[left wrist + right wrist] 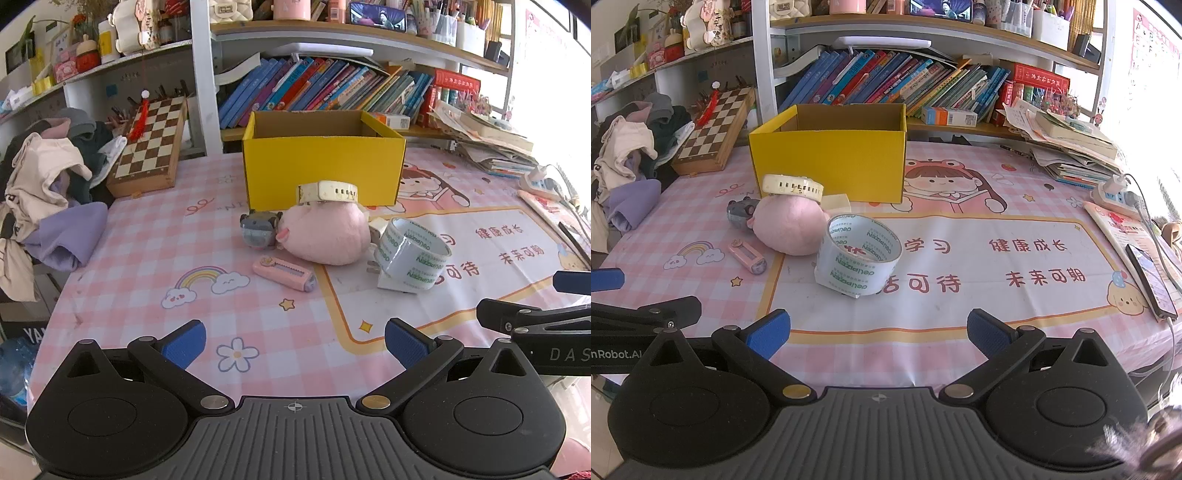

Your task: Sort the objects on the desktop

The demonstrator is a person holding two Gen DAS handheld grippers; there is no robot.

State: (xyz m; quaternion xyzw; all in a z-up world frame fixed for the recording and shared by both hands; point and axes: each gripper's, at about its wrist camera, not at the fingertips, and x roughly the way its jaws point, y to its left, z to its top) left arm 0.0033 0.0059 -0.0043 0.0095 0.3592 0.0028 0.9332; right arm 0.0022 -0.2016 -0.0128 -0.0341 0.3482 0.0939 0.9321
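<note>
Both grippers, left gripper (294,345) and right gripper (878,334), are spread wide and hold nothing. The tape roll (858,254) stands just ahead of the right gripper; the pink plush (325,234) and yellow box (321,158) lie farther ahead.

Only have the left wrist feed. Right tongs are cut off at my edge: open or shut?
Observer: Open. The right tongs are spread wide with nothing between them; the tape roll sits ahead of them.
Operator: There's a dark strip at my far right edge. What is it?
Observer: A phone lying flat on the desk, with a cable plugged into its near end.
</note>
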